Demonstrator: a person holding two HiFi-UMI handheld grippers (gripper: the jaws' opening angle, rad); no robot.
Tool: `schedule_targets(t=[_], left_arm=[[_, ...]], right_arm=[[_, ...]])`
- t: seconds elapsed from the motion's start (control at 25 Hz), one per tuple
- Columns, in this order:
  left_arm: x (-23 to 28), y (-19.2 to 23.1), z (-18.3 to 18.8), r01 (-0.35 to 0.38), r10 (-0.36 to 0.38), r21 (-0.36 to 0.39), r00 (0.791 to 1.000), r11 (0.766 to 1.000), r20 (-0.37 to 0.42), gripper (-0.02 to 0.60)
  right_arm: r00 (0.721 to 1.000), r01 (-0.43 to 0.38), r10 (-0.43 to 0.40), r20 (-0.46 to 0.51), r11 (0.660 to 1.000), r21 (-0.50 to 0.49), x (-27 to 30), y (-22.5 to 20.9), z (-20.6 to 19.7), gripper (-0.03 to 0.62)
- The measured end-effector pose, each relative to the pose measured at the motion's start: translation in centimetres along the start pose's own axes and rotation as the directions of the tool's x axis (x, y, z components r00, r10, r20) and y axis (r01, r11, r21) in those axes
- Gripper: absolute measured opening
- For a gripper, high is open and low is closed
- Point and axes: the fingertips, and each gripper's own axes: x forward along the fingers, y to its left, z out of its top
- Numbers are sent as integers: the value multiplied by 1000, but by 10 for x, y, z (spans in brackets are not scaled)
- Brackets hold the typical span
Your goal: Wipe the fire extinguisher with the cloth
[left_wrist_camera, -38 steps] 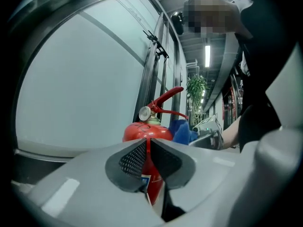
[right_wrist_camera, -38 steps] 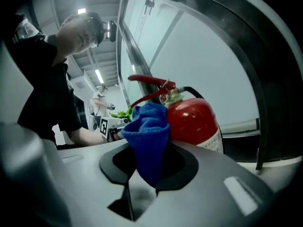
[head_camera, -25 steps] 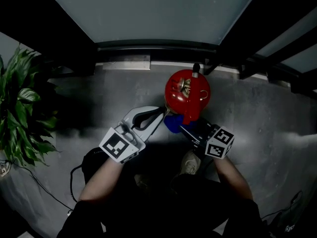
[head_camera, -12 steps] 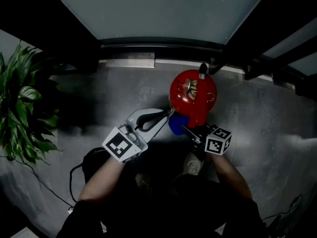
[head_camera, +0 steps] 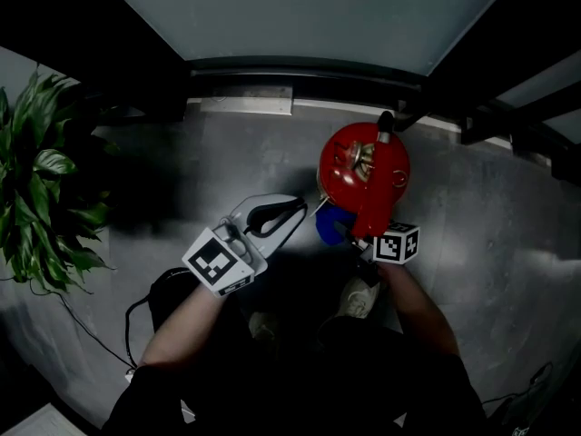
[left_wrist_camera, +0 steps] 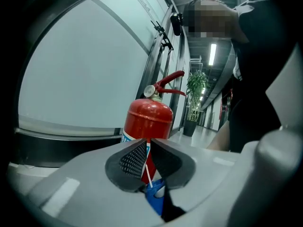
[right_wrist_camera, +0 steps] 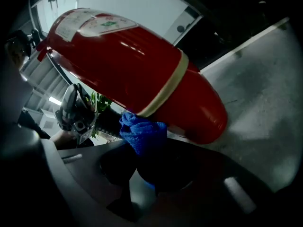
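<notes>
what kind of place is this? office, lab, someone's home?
Most likely a corridor in an office or commercial building. A dark-framed frosted glass wall runs along a grey polished floor, a potted plant stands beside it, and the left gripper view shows ceiling strip lights receding down a hallway.

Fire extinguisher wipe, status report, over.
Right tool shut on blue cloth, cloth against the red fire extinguisher. Left tool shut on a thin white strip beside it. Nothing in the way.
</notes>
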Motion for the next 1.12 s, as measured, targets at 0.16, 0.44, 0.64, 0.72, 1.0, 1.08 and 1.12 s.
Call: schedule_targets(t=[0.16, 0.44, 0.64, 0.72, 1.0, 1.08, 1.12], left_arm=[[-5, 4, -6, -14, 14, -14, 1000, 1000, -8, 25], [-15, 10, -10, -38, 38, -2, 999, 999, -27, 25], [-19, 11, -13, -51, 51, -12, 998, 999, -28, 25], [-21, 13, -13, -57, 57, -8, 998, 998, -23, 25], [-19, 16, -17, -52, 52, -14, 999, 999, -15, 25], [-18, 21, -15, -58, 59, -50, 998, 997, 11, 25], [-17, 25, -12, -63, 65, -66, 997, 996, 28, 25]], right_arm=[[994, 80, -81, -69, 997, -11, 5, -21, -7, 89], [972, 184, -180, -148, 983, 10, 15, -53, -20, 89], [947, 301, -286, -143, 949, 93, 11, -73, -31, 89], [933, 348, -331, -139, 929, 125, 7, -80, -36, 89], [915, 401, -400, -52, 888, 225, -28, -84, -28, 89], [909, 410, -417, -11, 887, 213, -47, -81, -18, 89], [906, 413, -424, 13, 888, 202, -57, -78, -10, 89]])
